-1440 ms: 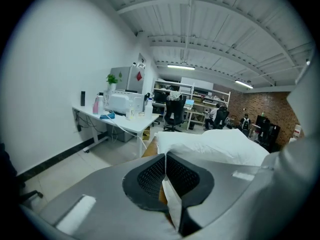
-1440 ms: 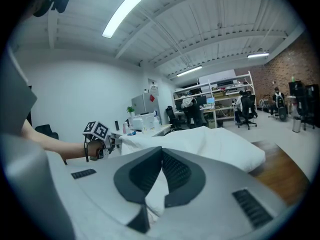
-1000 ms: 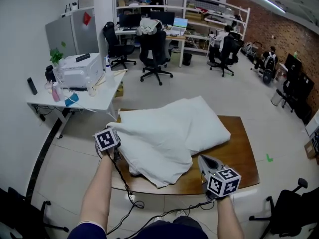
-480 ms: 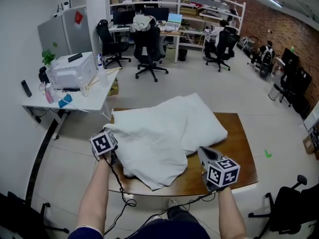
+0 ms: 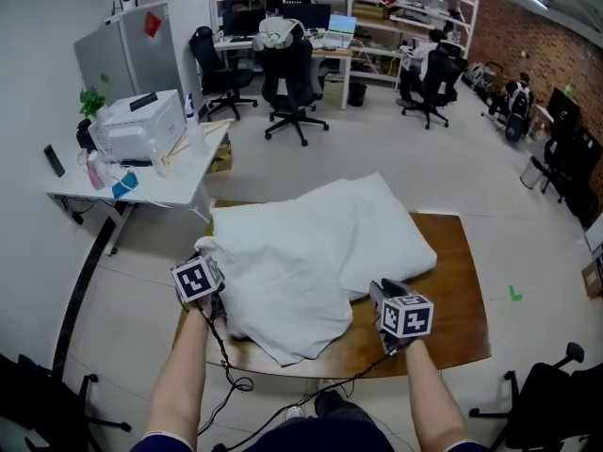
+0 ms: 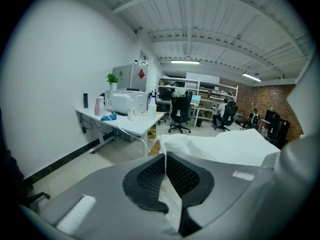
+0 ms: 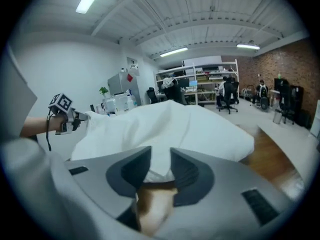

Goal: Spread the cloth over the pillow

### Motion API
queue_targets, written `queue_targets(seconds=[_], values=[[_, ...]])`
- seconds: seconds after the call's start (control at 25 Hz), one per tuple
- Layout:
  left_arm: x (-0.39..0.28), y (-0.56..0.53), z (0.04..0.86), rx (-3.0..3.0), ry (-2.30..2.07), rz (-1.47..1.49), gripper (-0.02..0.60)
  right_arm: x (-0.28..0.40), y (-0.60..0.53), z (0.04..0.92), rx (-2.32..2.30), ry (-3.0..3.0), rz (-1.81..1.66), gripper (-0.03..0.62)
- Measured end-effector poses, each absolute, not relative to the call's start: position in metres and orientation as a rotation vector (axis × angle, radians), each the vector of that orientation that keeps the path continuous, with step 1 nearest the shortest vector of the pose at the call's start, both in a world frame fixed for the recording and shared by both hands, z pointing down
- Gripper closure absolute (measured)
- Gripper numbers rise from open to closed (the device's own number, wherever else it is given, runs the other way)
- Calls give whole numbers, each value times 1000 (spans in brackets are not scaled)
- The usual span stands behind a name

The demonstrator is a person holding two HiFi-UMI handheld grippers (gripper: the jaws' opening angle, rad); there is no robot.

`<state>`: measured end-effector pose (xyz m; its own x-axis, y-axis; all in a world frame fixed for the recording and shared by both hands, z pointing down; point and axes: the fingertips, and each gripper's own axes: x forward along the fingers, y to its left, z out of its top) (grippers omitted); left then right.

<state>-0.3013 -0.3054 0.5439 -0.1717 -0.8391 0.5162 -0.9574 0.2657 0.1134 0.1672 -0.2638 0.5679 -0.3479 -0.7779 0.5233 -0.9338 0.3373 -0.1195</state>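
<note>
A white cloth (image 5: 283,271) lies crumpled over the left part of a white pillow (image 5: 391,234) on a brown wooden table (image 5: 457,290). My left gripper (image 5: 205,264) is at the table's left edge, shut on a corner of the cloth (image 6: 225,146). White fabric is pinched between its pads (image 6: 165,156). My right gripper (image 5: 380,288) is at the cloth's near right edge. Its jaws have just been opening and stand apart (image 7: 160,154). The hem of the cloth (image 7: 170,124) shows in the gap, with no pad pressing on it.
A white desk (image 5: 179,182) with a printer (image 5: 141,125) stands beyond the table's left corner. Office chairs (image 5: 292,73) and shelves fill the back. Cables (image 5: 236,365) hang under the table's near edge. A black chair (image 5: 556,394) stands at the lower right.
My right gripper has moved forward and left, up to the cloth's near edge. The left gripper has sunk a little and keeps the cloth's corner.
</note>
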Motion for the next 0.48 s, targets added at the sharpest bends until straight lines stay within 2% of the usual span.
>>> queue_targets(seconds=[0.04,0.08,0.4,0.44,0.48], values=[[-300,-305,546,1619,-2060,333,568,167,-268,581,1506,-2218,616,405],[-299,-305,548,1617,-2058,339,566,168,-272,593,1509,-2196,658,388],[-297,-301,551,1615,-2053,363,566,162,-285,636,1571,-2135,892,396],[-299,-302,552,1614,-2055,365,566,164,-285,636,1566,-2138,875,410],[-301,-302,552,1612,-2057,366,566,165,-285,635,1556,-2141,851,475]])
